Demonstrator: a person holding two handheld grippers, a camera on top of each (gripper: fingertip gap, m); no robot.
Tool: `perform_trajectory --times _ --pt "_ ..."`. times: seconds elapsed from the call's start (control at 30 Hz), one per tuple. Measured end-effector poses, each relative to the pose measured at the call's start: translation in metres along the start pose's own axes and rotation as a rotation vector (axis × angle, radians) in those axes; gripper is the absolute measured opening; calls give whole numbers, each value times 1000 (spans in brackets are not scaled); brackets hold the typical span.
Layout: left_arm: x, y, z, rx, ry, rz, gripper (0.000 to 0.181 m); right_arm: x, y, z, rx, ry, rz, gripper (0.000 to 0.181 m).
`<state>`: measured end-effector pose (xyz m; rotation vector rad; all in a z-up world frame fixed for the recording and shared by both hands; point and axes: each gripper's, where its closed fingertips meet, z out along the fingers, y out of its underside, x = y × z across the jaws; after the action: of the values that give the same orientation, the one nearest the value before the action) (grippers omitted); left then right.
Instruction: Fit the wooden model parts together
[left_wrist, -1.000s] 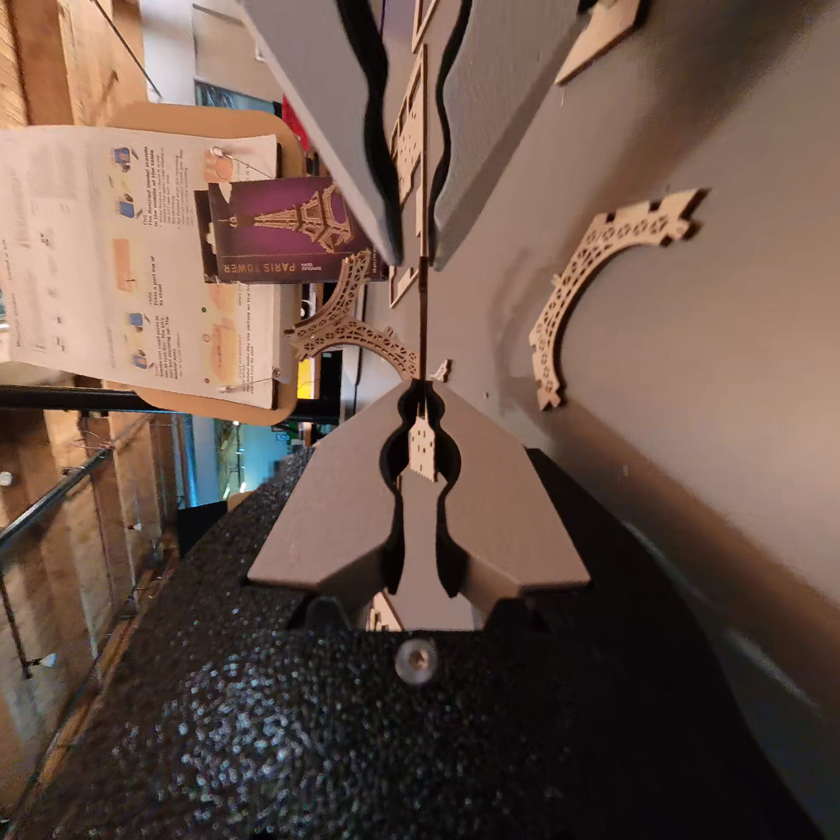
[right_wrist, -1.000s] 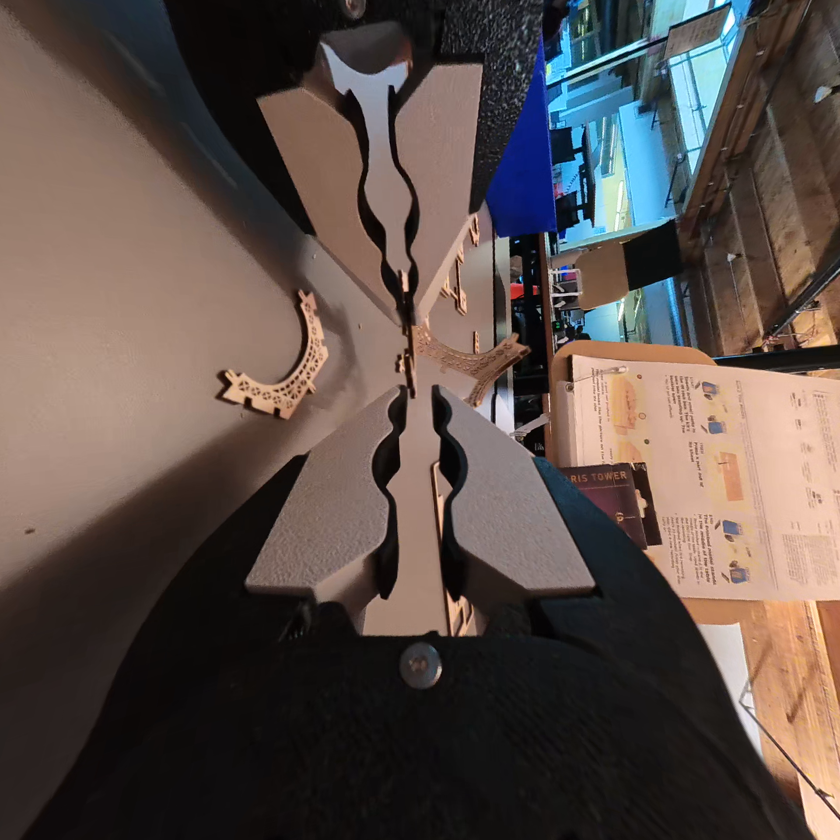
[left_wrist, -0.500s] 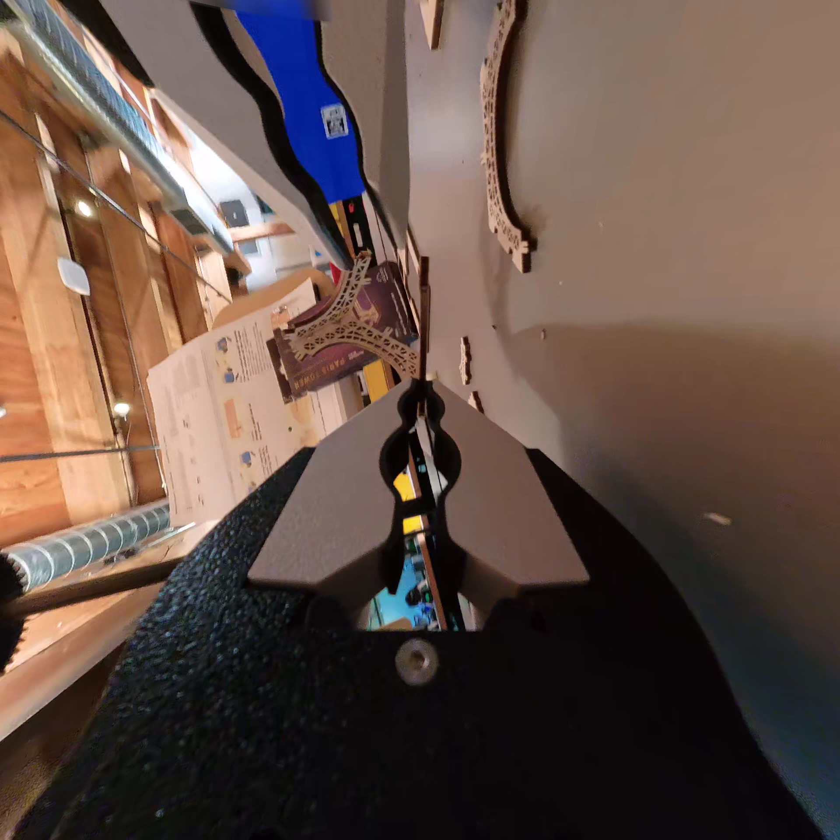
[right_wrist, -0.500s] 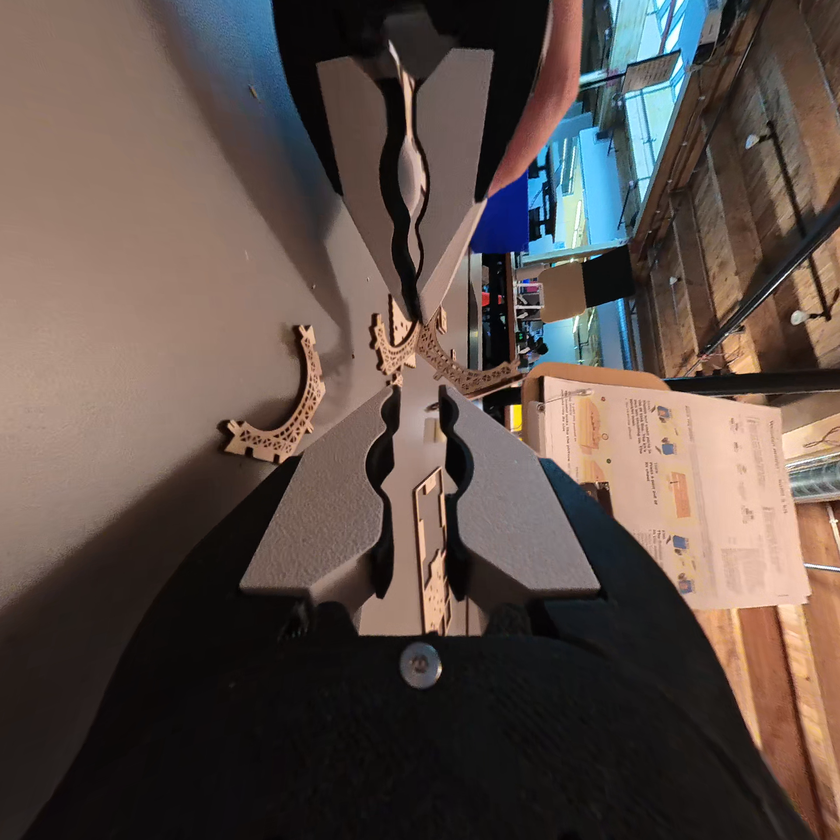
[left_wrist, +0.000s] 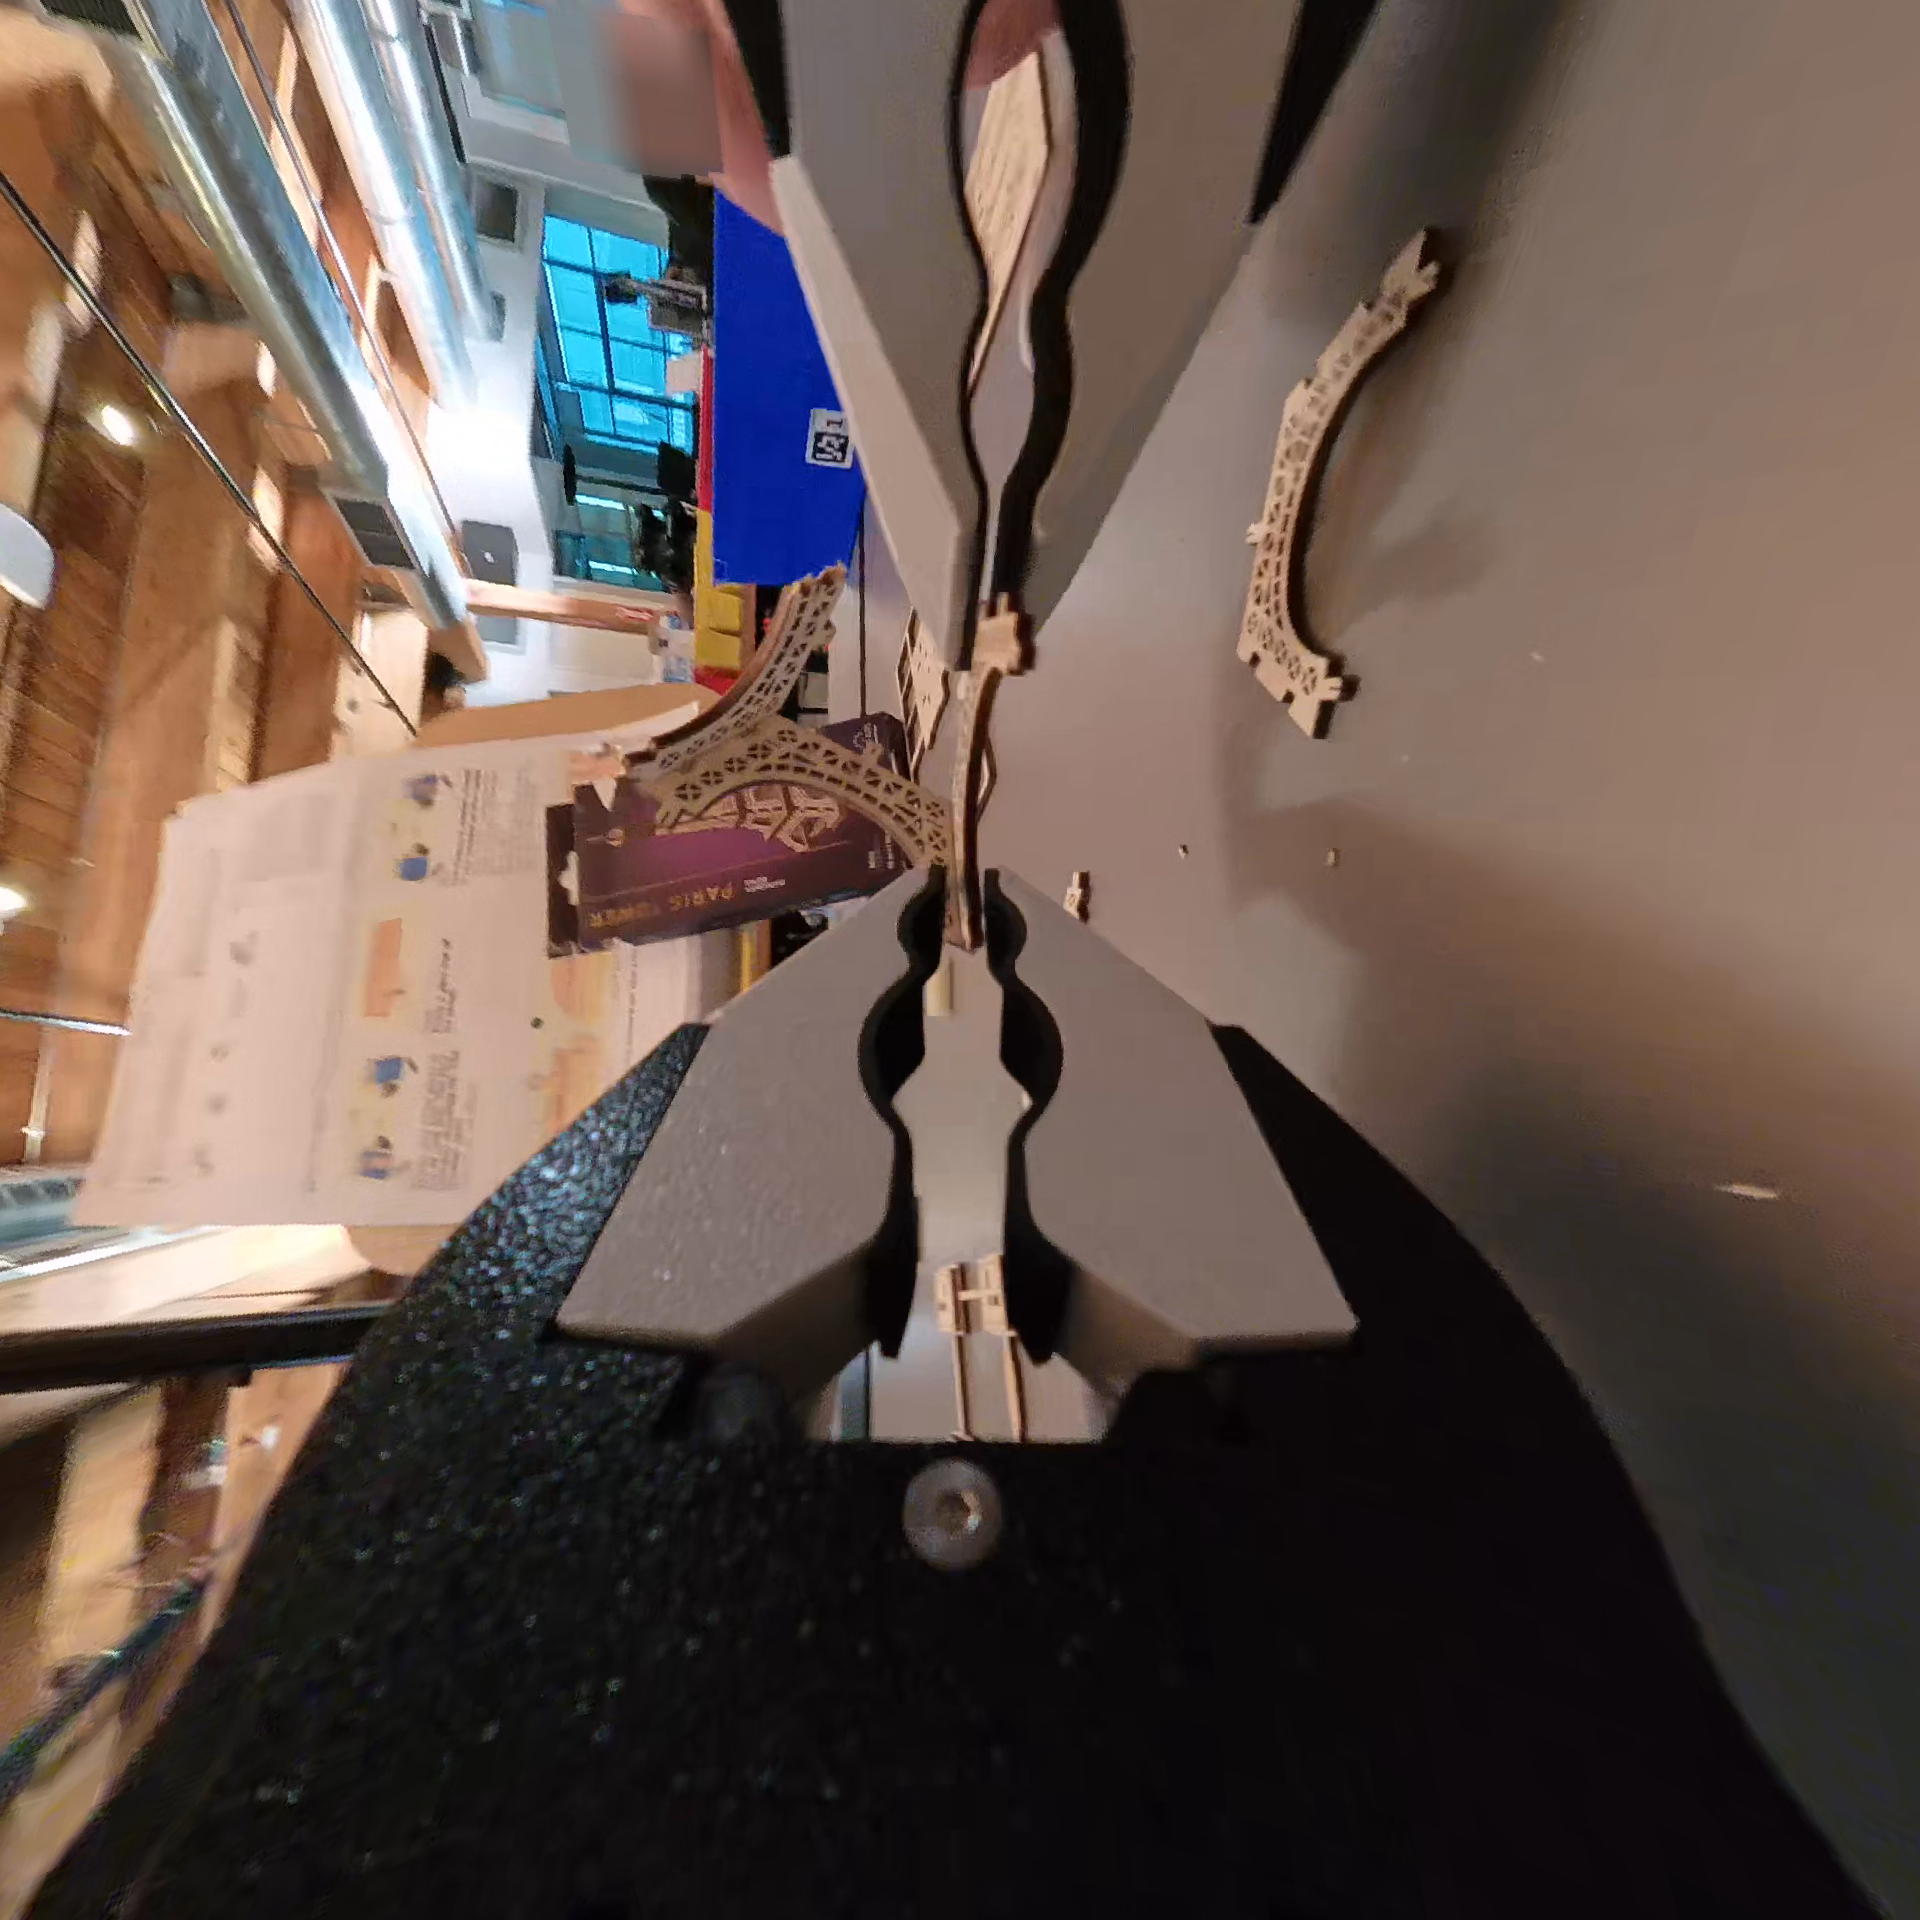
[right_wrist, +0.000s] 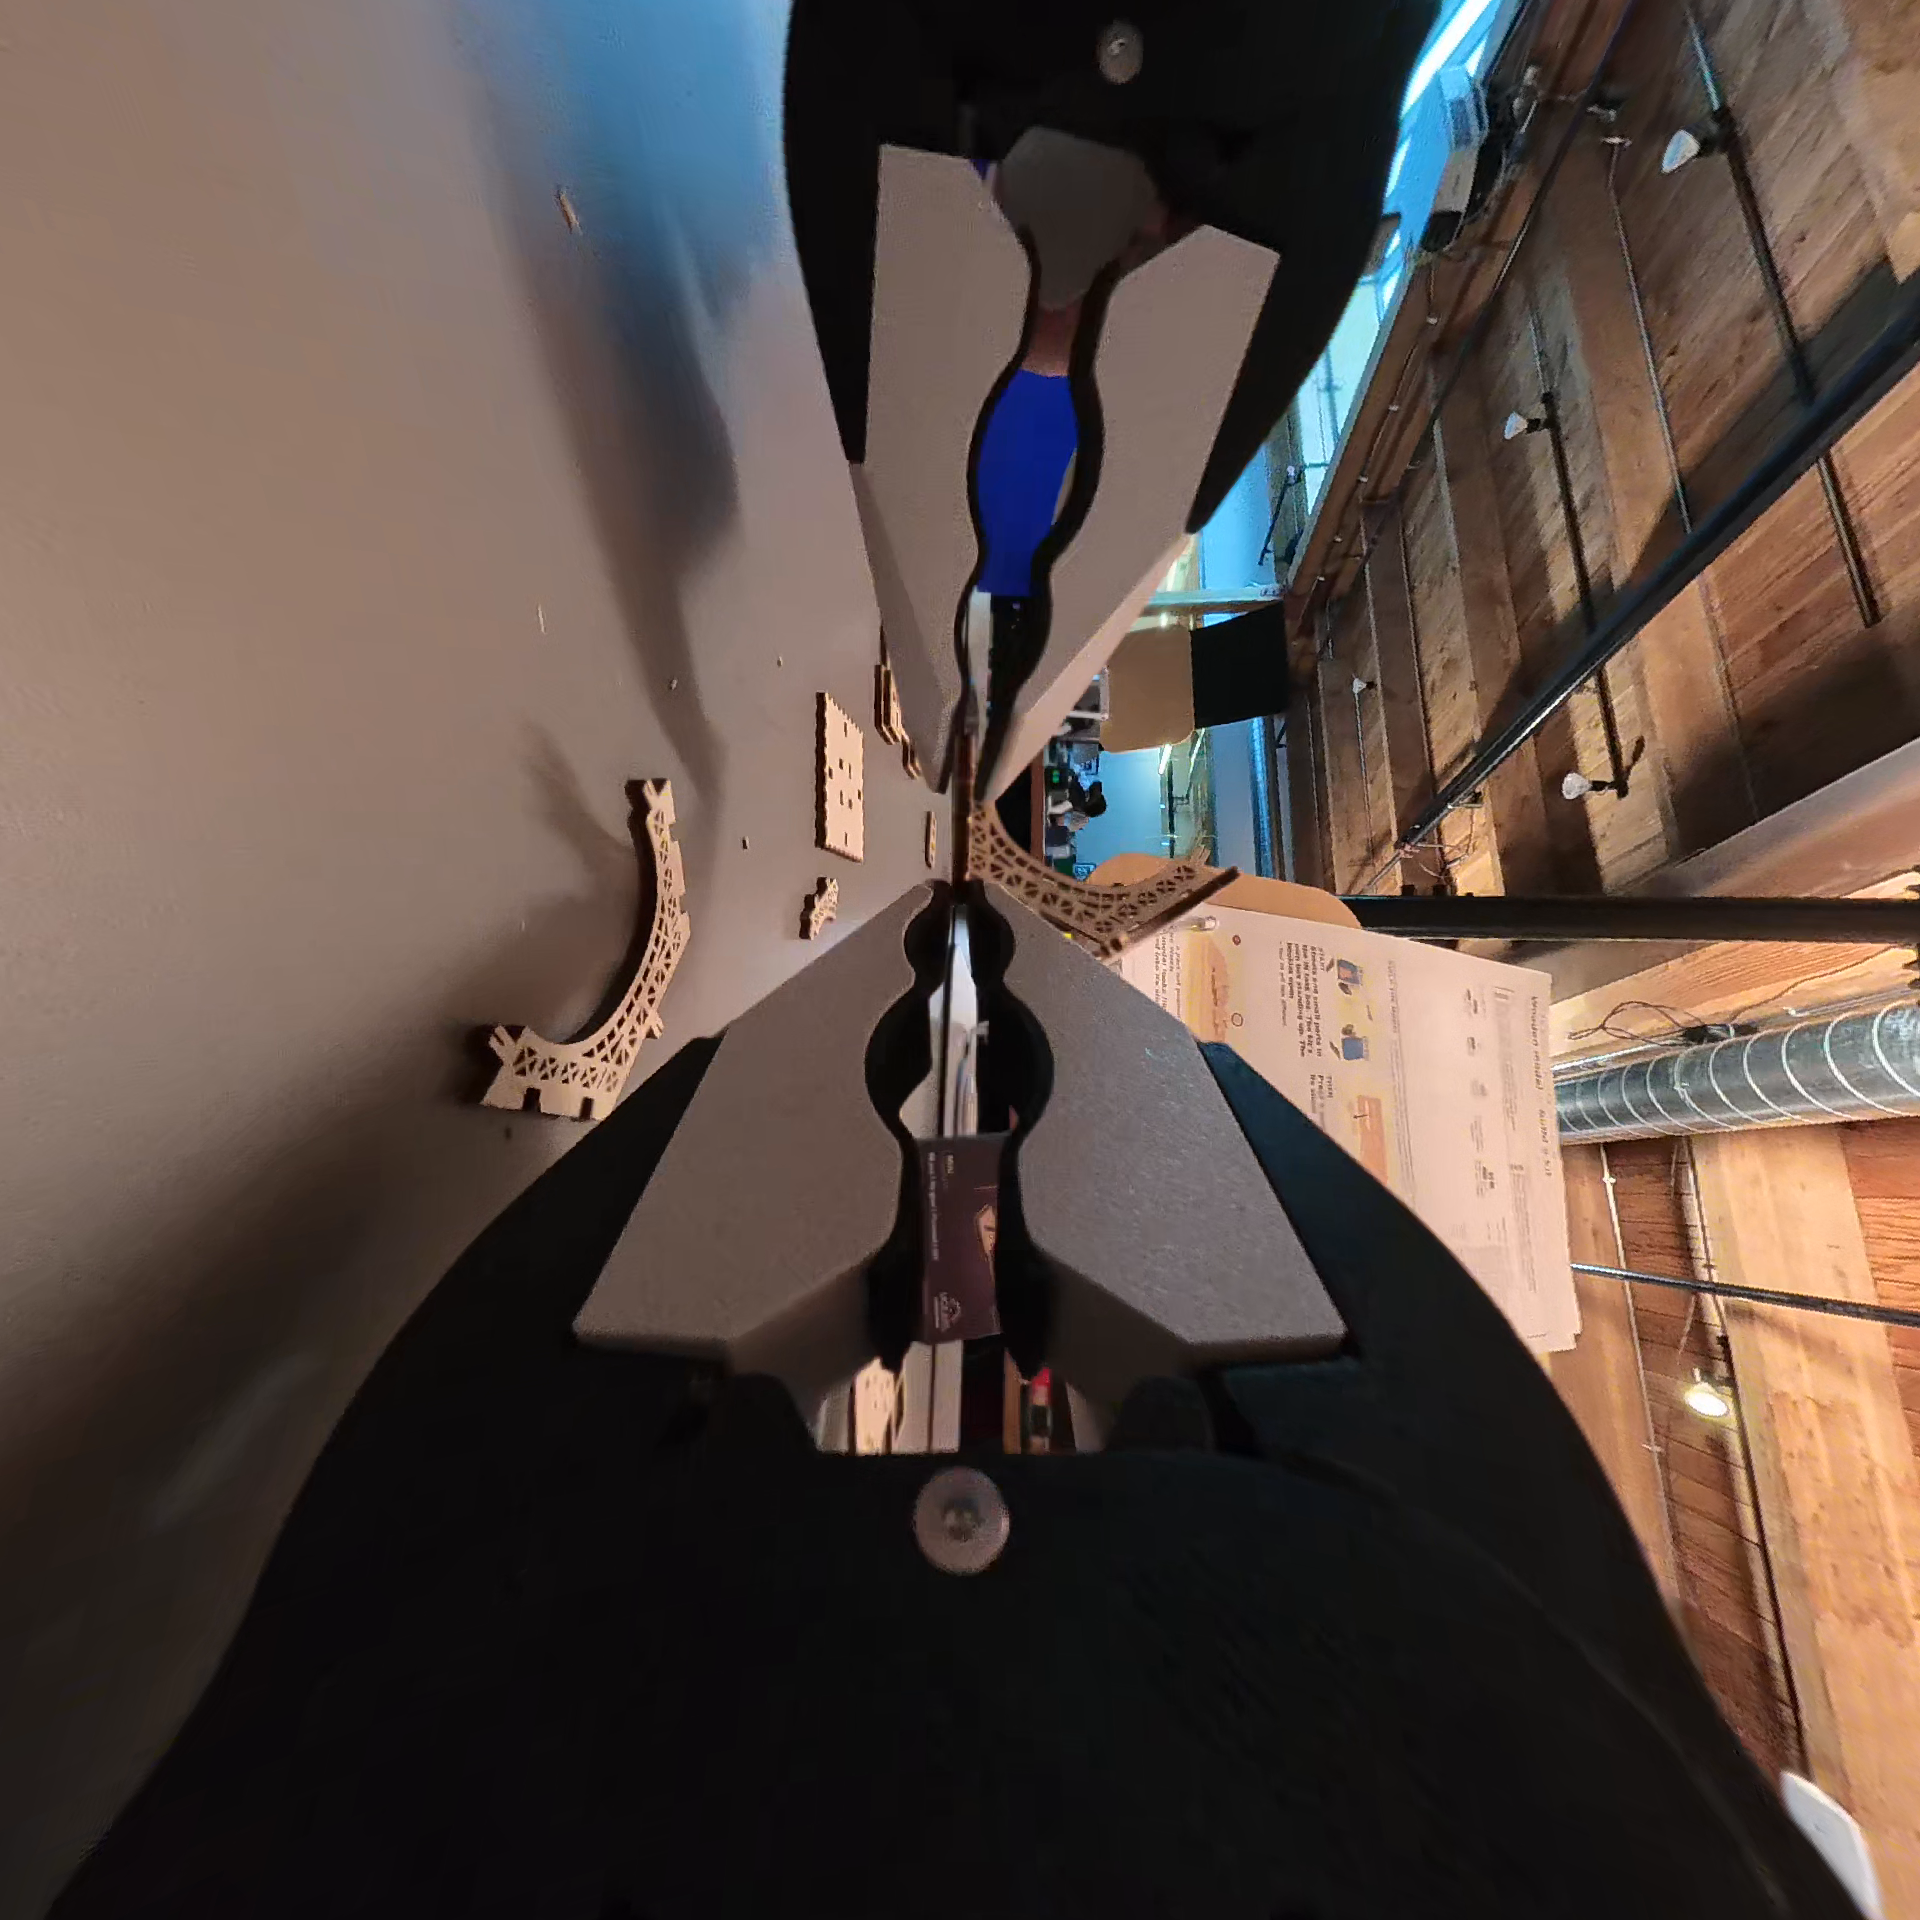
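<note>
Grey table (left_wrist: 1558, 987), tilted in both views, timber walls behind; the surface around the loose parts lies bare. Instruction sheet (left_wrist: 343, 997) and purple box (left_wrist: 727, 883) stand at the far edge.

Left gripper (left_wrist: 961, 899) and right gripper (right_wrist: 956, 904) meet tip to tip, each clenched on the edge-on wooden arch piece (left_wrist: 971, 790), held above the table. A second lattice arch (left_wrist: 790, 748) branches off it sideways.

Count: one loose arch (right_wrist: 623, 987) flat on the table, one square plate (right_wrist: 840, 790), a few small bits (right_wrist: 821, 906) beside it.
</note>
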<state>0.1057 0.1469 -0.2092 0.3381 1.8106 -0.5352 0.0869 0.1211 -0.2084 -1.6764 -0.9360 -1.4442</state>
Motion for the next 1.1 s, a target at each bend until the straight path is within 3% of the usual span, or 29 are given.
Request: perform_trajectory --times 0.13,0.2,0.33,0.4,0.47,0.6,0.7,0.83,0.97,1.03,1.1 --pt "-2 -5 -5 15 23 -90 22 -3 6 3 -58 -13 -24 0" --pt "-2 -13 -10 42 70 -223 23 -1 11 3 -101 8 -56 0" --pt "2 -45 -18 108 350 -962 15 3 17 4 -157 46 -99 0" --pt "-1 -50 -18 76 493 -1327 17 8 17 4 -173 74 -101 1" --pt "-7 -40 -15 25 523 -1585 14 12 18 3 -182 97 -104 1" --pt "-16 -46 -12 125 681 -1976 14 15 16 1 -175 117 -119 0" --pt "-10 -47 -9 120 755 -2095 8 12 14 2 -174 108 -148 0" --pt "0 -42 -6 58 775 -2115 0 9 14 2 -173 91 -151 0" --pt "0 -39 -5 50 800 -2135 9 9 15 3 -181 90 -143 0" --pt "5 -32 -3 -6 775 -2134 41 13 14 2 -179 108 -136 1" --pt "-1 -36 -4 55 803 -2173 29 13 14 2 -176 104 -128 0"
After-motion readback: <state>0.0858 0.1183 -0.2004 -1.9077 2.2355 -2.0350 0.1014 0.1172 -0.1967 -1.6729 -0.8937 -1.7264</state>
